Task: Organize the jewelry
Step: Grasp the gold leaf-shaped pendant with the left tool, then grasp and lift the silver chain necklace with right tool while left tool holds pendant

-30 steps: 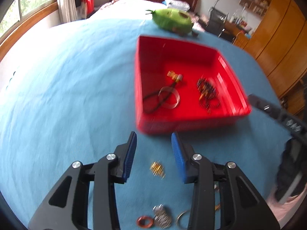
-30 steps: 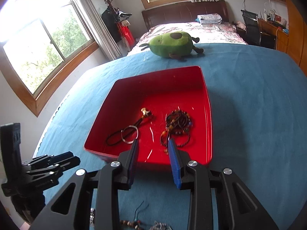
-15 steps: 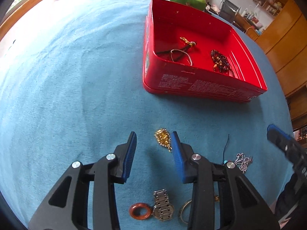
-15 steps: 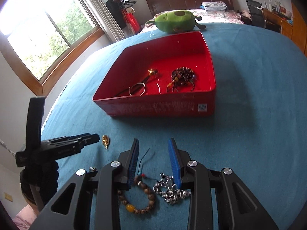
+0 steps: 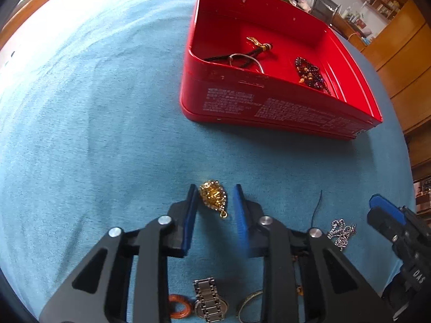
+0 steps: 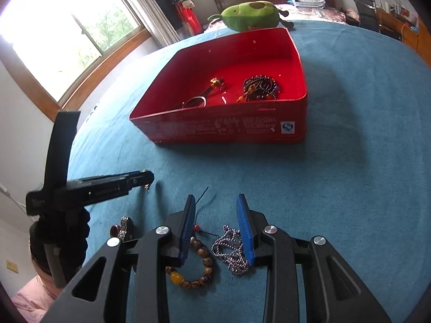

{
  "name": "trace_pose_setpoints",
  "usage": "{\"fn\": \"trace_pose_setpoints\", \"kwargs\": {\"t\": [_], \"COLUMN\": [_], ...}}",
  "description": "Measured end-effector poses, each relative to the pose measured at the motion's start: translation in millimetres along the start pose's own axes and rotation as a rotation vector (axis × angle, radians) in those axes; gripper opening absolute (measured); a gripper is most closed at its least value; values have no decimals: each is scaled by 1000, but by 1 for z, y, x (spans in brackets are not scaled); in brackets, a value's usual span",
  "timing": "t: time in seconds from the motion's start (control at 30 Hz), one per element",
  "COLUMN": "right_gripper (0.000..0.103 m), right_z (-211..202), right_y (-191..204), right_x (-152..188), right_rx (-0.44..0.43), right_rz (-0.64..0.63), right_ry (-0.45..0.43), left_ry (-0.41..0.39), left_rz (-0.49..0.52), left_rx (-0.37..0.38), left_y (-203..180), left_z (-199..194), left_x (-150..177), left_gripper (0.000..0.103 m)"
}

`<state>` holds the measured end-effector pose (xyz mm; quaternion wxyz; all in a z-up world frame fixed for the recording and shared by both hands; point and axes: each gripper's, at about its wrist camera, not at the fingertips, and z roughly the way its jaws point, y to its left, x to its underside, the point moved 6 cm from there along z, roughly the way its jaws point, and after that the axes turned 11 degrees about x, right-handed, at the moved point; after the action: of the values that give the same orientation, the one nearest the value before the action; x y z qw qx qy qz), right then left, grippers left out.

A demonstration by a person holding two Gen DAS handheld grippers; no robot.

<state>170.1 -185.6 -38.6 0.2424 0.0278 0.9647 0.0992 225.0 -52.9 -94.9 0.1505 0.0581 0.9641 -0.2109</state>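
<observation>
Blue pads of the left gripper (image 5: 214,188) stand spread, one either side of a gold pendant (image 5: 212,195) on the teal cloth (image 5: 94,134), not yet pinching it. The pendant is a drop shape; its long axis runs from the broad end, up and to the left, down to the small ring at lower right, roughly across the line between the pads at a slant. The right gripper (image 6: 215,202) is likewise released, hanging over a chain (image 6: 231,253) and a bead bracelet (image 6: 199,269), holding nothing. Behind the left gripper lie a watch (image 5: 210,301), an orange ring (image 5: 179,306) and a bangle (image 5: 249,300).

Farther off sits the red box (image 5: 269,110), with a corded charm (image 5: 253,51) and beads (image 5: 309,72) already inside.

The step in hand looks like picking the pendant. Next, the pads likely need to close on its body, low to the cloth, then carry it over the near wall into the box.
</observation>
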Motion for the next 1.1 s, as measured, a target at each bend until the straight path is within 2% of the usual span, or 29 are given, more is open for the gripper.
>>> {"fn": "trace_pose_setpoints", "kwargs": {"t": [0.17, 0.23, 0.43, 0.7, 0.97, 1.1], "right_gripper": [32, 32, 32, 32, 32, 39], "right_z": [3, 4, 14, 21, 26, 17], "right_y": [14, 18, 22, 27, 0, -18], "right_x": [10, 14, 21, 26, 26, 32], "right_rx": [-72, -95, -91, -97, 7, 41], "right_rz": [-33, -38, -43, -66, -5, 47], "right_ry": [50, 67, 118, 148, 164, 135], "left_ry": [2, 2, -3, -31, -21, -18], "left_rz": [10, 9, 8, 42, 50, 50], "left_rx": [13, 24, 59, 81, 70, 75], "left_y": [-4, -3, -2, 3, 12, 14], "left_z": [5, 6, 3, -22, -21, -20], "left_x": [-2, -3, -3, 2, 8, 9], "left_gripper": [15, 14, 14, 14, 14, 14]}}
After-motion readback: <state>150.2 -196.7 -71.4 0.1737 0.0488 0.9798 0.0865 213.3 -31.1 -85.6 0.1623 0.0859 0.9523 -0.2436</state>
